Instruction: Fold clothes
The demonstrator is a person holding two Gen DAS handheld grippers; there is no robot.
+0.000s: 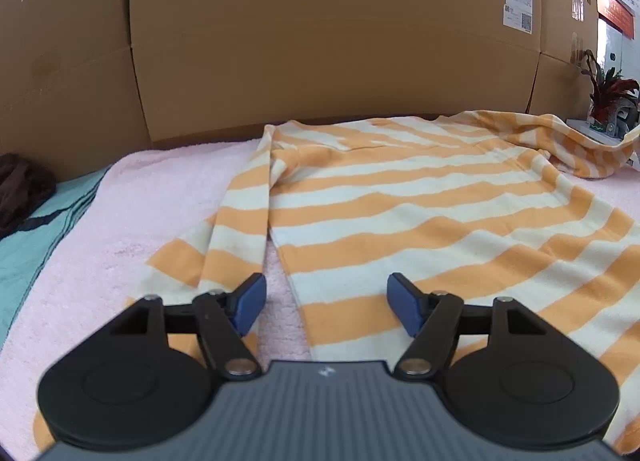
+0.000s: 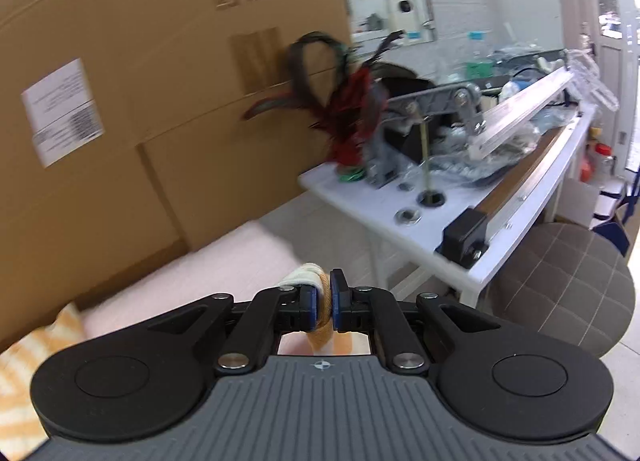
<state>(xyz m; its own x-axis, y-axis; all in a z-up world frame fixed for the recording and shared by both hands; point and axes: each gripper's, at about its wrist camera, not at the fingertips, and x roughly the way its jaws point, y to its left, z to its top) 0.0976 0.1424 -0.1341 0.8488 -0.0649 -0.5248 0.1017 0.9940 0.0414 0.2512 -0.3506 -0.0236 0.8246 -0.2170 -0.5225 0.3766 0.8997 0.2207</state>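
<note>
Now the left tongs (image 1: pixel 326 303) hover spread over the striped shirt's (image 1: pixel 420 213) near hem on the pink towel (image 1: pixel 132 221), while the right tongs (image 2: pixel 324 309) pinch its far sleeve (image 1: pixel 560 137); carrying that sleeve low across the shirt should keep it flat.

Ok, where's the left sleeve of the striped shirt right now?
In the left wrist view, the sleeve lies flat on the pink towel, left of the shirt body, ahead of the open left gripper.

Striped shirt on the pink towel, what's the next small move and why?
Probably carry the right gripper, shut on a bunched sleeve end, inward over the striped shirt. The left gripper hangs open above the shirt's near edge, holding nothing.
</note>
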